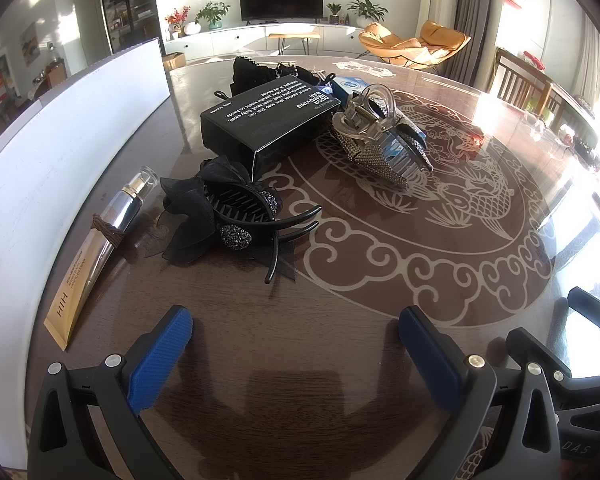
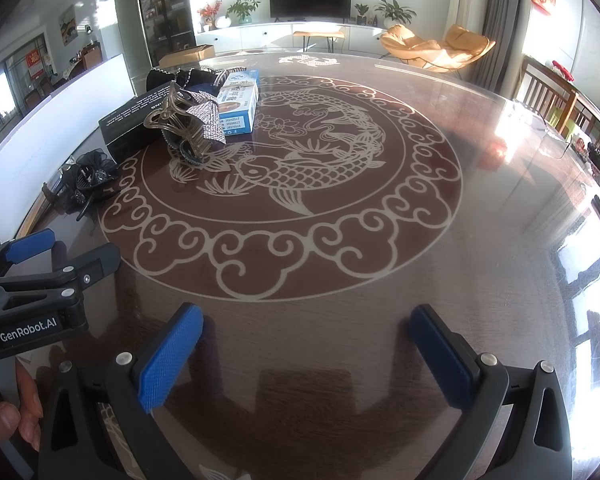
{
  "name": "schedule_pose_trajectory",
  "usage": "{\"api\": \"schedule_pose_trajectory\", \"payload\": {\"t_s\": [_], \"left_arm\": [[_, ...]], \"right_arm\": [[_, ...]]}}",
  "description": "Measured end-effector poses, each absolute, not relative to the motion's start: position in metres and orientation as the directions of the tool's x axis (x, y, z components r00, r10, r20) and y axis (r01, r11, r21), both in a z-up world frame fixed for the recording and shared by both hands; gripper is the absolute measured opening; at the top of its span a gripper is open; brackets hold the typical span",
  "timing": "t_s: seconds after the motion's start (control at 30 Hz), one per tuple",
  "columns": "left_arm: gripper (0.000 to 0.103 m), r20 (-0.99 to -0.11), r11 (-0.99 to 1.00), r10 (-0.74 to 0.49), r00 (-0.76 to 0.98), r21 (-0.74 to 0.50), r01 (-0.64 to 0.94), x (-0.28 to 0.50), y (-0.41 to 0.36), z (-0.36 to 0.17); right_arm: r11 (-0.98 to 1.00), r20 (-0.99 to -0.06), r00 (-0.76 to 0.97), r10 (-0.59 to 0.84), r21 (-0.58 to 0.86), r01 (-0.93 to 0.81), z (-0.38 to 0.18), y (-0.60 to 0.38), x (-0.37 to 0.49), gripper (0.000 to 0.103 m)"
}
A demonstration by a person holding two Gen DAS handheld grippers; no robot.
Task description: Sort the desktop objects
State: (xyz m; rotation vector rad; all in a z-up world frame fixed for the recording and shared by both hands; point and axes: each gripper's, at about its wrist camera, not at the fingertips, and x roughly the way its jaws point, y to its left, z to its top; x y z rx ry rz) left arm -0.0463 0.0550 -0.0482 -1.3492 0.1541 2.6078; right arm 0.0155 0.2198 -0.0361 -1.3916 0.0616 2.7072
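- Your left gripper has its blue fingers wide and empty; the black hair claw with gauze bow lies straight ahead on the dark worktop, its long axis across the fingers.
- Your right gripper, also wide and empty, is farther from it.
- The black box reads "ODOR REMOVING BAR"; the gold tube reads "HIH".

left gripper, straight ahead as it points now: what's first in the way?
Probably the black bow hair clip. The left gripper is open and empty over bare table, and the clip's prongs lie nearest along its line, slightly left of centre. Depth is unclear; the black box lies beyond.
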Motion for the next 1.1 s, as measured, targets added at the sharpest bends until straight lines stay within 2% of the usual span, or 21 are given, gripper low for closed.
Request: {"api": "schedule_pose_trajectory", "payload": {"t_s": [0.63,0.9,1.1], "left_arm": [[0.103,-0.819,-0.977,0.121,-0.561,0.002,-0.214,-0.029,0.044,-0.047],[0.103,-0.687,-0.963,0.245,-0.684,-0.094,-0.251,0.006,0.019,-0.028],[0.103,-0.644,-0.954,0.272,-0.715,-0.083,-0.288,0.017,0.021,-0.023]], "right_arm": [[-0.994,-0.813,-0.579,0.068,-0.008,-0.105,-0.036,0.22,0.016,0.103],[-0.994,-0.813,-0.579,0.068,-0.008,-0.105,-0.036,0.22,0.016,0.103],[-0.994,-0.813,-0.579,0.068,-0.008,-0.105,-0.036,0.22,0.016,0.103]]}}
